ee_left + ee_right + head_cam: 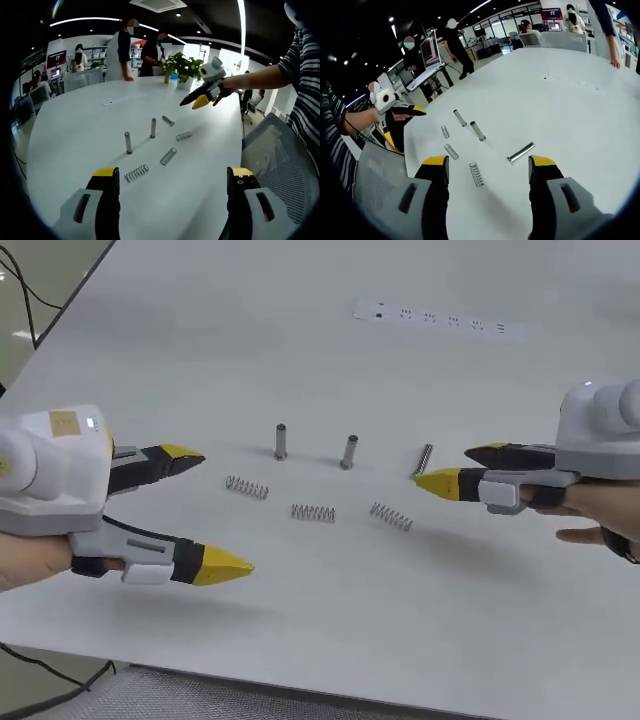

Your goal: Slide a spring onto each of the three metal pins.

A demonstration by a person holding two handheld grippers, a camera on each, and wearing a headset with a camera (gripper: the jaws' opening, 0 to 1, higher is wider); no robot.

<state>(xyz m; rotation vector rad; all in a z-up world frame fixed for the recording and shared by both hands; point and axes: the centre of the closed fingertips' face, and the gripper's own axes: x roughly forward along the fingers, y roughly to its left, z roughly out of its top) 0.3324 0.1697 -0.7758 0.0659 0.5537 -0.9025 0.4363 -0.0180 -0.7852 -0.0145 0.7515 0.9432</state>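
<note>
In the head view, three springs (313, 512) lie in a row on the white counter (400, 640), just in front of two upright pins (281, 440) and a third pin (424, 460) that lies flat. The left hand-held gripper (218, 510) and right hand-held gripper (450, 466) hover wide and empty. In the left gripper view, its jaws gape near the closest spring. In the right gripper view, the third pin sits just ahead of its wide jaws.
</note>
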